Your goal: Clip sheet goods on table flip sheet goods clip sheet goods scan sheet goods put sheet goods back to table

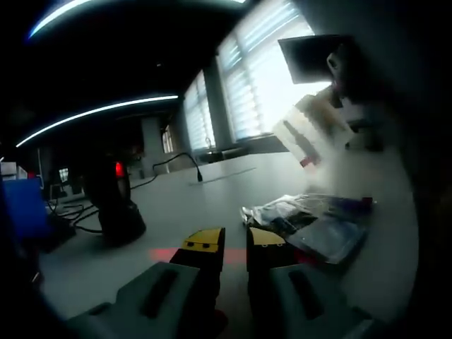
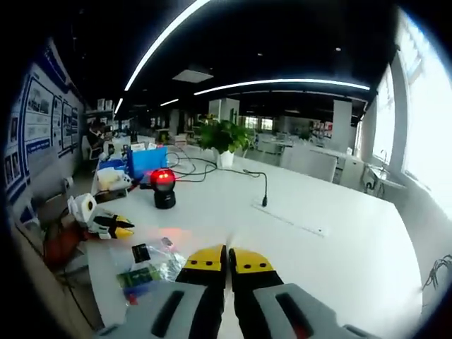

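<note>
In the left gripper view, the left gripper rises from the bottom edge with its yellow-tipped black fingers set slightly apart, a narrow gap between them and nothing in it. They hang over the pale grey counter. Just right of the tips lies a loose pile of clear plastic sheet goods packets with dark printed inserts, flat on the counter. Higher up, against the bright slatted window, the other gripper enters from the right with a translucent plastic packet with a small red mark at its lower corner, lifted clear of the counter; the grip itself is blurred. To the left stands a black scanner with a glowing red light, and a faint red patch falls on the counter beside the fingers. A blue box sits at the far left.

In the right gripper view, the right gripper shows its yellow-tipped fingers drawn nearly together; whether they pinch a thin clear sheet cannot be told here. To their left, the packets lie near the counter edge, one with a green label. The left gripper appears at the left edge, above that pile. The scanner stands farther back, before a potted green plant.
</note>
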Available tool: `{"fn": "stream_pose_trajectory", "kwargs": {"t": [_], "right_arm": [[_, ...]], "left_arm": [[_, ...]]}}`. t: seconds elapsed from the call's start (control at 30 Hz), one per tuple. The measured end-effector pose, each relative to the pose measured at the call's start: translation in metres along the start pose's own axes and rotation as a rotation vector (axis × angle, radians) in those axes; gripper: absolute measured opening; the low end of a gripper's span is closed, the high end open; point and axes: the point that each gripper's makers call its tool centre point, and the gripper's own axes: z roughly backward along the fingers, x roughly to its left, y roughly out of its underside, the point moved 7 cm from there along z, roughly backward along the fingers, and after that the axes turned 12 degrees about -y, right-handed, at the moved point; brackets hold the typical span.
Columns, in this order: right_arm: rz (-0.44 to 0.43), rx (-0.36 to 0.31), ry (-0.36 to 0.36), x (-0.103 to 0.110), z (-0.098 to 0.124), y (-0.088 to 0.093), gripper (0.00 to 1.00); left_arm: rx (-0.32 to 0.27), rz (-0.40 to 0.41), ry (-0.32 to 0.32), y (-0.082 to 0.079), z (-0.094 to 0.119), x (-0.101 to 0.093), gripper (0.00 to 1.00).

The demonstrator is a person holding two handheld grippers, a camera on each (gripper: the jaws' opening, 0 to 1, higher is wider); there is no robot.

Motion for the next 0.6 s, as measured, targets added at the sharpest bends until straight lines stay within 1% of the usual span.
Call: {"fn": "stream_pose_trajectory", "kwargs": {"t": [0.13,0.2,0.3,0.37,0.47,0.6], "right_arm": [[-0.023,-0.065,0.019,-0.002,-0.008,-0.013,0.00],[-0.021,-0.087,0.034,-0.003,-0.013,-0.019,0.00],[-0.048,-0.126,0.019,0.000,-0.022,-0.026,0.00],[-0.045,-0.131,0.024,0.001,-0.028,-0.028,0.00],[-0.019,-0.142,0.026,0.005,-0.038,-0.034,0.00],[0.005,-0.132,0.034,0.011,-0.052,-0.039,0.00]], "left_arm": [[-0.001,-0.001,-0.002,0.000,0.001,-0.001,0.05],[-0.002,-0.003,-0.004,0.000,0.001,-0.001,0.05],[0.000,-0.005,-0.004,0.000,0.002,-0.002,0.05],[0.000,-0.005,-0.004,0.000,0.002,-0.003,0.05],[-0.001,-0.007,-0.004,-0.001,0.003,-0.004,0.05],[-0.004,-0.016,-0.007,-0.001,0.004,-0.005,0.05]]}}
